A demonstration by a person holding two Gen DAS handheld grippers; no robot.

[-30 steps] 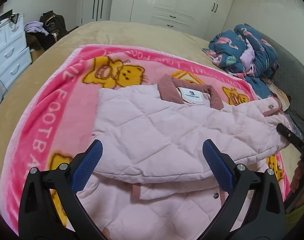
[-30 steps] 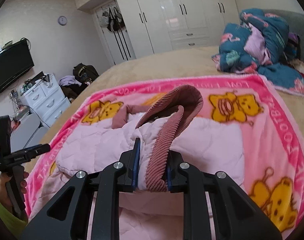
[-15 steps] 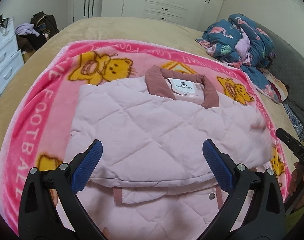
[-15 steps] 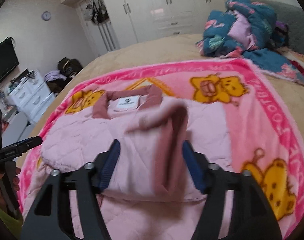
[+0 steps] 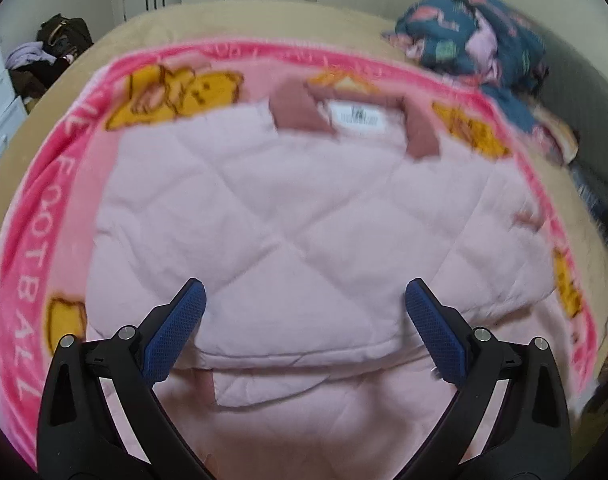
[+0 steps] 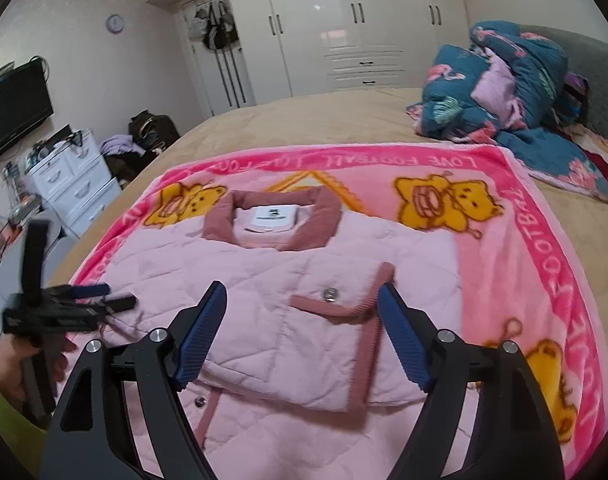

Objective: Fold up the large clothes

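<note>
1. Pink quilted jacket (image 6: pixel 288 320) lies on the pink bear-print blanket (image 6: pixel 516 240), which is spread on the bed (image 6: pixel 336 120). Its collar (image 6: pixel 270 220) sits at the far end, label up.
2. Right sleeve (image 6: pixel 344 332) is folded across the jacket's chest, dark-pink cuff (image 6: pixel 332 298) and snap facing up. It lies flat on the body, so that side's width is already taken in. Sleeve fold looks done.
3. Right gripper (image 6: pixel 302 338): jaws have just been opening and now stand well apart. The sleeve lies below and between them but the pads aren't pressing on it, so nothing is held. Reads as a release after laying the sleeve down.
4. Left gripper (image 5: pixel 304 320): jaws wide apart, empty, angled down over the near part of the jacket, above the folded edge. In the right wrist view it sits at the jacket's left edge, held in a hand (image 6: pixel 32 364). The left wrist view is motion-blurred, so contact with the fabric can't be told.
5. The hem end nearest the cameras is not yet folded and runs out of frame at the bottom.
6. Judgement: the next step is probably folding the hem up toward the collar. Both jaws being open fits that regrasp. Risk: thick padded layers may spring back or drag the laid sleeve.
7. The blue flamingo-print bedding (image 6: pixel 512 80) is well clear, beyond the blanket's far right corner.
</note>
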